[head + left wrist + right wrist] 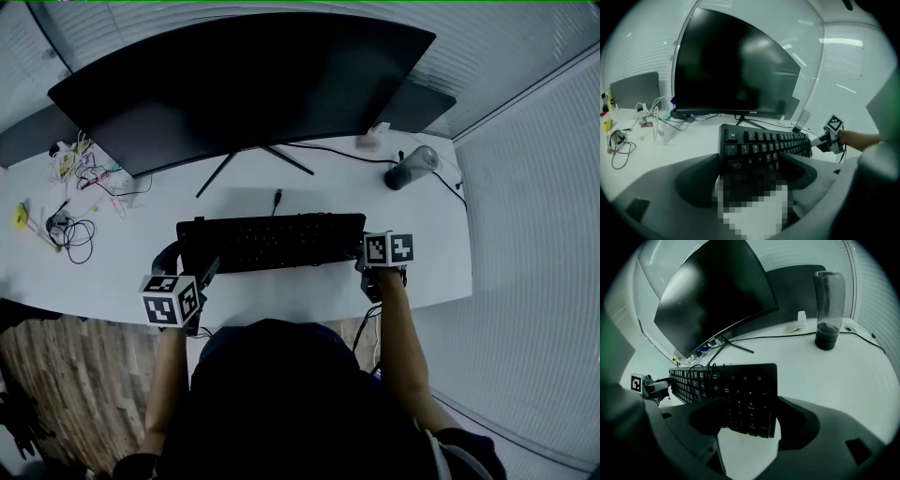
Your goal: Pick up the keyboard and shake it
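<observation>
A black keyboard point(272, 242) lies crosswise in front of me, its keys facing up, over the white desk point(309, 187). My left gripper point(190, 265) is shut on its left end, where the Esc and Tab keys point(733, 150) sit between the jaws. My right gripper point(364, 260) is shut on the right end, over the number pad point(750, 404). In the right gripper view the keyboard's near edge point(754, 430) hangs a little above the desk. Each gripper shows in the other's view: the right gripper point(826, 140) and the left gripper point(652, 386).
A wide dark monitor point(244, 84) on a splayed stand rises just behind the keyboard. A dark tumbler point(411, 167) stands at the back right, with a cable running past it. Loose cables and small items point(70, 225) clutter the desk's left. The desk's front edge is close to my body.
</observation>
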Action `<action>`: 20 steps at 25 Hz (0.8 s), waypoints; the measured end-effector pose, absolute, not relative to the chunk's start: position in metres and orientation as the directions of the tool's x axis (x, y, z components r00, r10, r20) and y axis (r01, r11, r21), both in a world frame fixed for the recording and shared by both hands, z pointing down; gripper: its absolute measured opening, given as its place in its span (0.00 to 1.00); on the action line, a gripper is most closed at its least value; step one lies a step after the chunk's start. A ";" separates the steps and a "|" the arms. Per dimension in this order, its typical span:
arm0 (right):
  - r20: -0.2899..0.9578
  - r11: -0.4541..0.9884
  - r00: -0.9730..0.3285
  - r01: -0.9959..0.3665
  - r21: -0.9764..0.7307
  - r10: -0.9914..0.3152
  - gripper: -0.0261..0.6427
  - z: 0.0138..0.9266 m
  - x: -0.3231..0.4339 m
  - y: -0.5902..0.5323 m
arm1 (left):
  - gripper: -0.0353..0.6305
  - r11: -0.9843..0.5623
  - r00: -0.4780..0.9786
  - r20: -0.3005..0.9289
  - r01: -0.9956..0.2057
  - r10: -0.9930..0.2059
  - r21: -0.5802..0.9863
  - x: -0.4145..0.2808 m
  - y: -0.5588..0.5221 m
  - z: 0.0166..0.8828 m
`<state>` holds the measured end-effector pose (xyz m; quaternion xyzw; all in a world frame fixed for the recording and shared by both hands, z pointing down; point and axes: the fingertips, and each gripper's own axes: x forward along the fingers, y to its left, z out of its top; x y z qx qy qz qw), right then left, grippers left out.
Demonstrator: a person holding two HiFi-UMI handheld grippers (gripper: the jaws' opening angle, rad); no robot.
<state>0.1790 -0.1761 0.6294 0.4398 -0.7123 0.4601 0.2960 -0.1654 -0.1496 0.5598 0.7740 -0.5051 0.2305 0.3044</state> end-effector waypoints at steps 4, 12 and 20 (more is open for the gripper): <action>0.861 0.188 -0.404 -0.913 -0.361 -0.310 0.54 0.645 0.181 -0.179 | 0.68 -0.269 0.398 0.709 -0.917 -0.583 0.294 -0.166 -0.152 0.593; 0.892 0.179 -0.362 -0.929 -0.323 -0.270 0.54 0.668 0.178 -0.207 | 0.68 -0.198 0.400 0.774 -0.916 -0.491 0.348 -0.172 -0.168 0.641; 0.895 0.159 -0.325 -0.944 -0.288 -0.304 0.54 0.680 0.176 -0.218 | 0.68 -0.178 0.359 0.810 -0.933 -0.463 0.312 -0.175 -0.181 0.671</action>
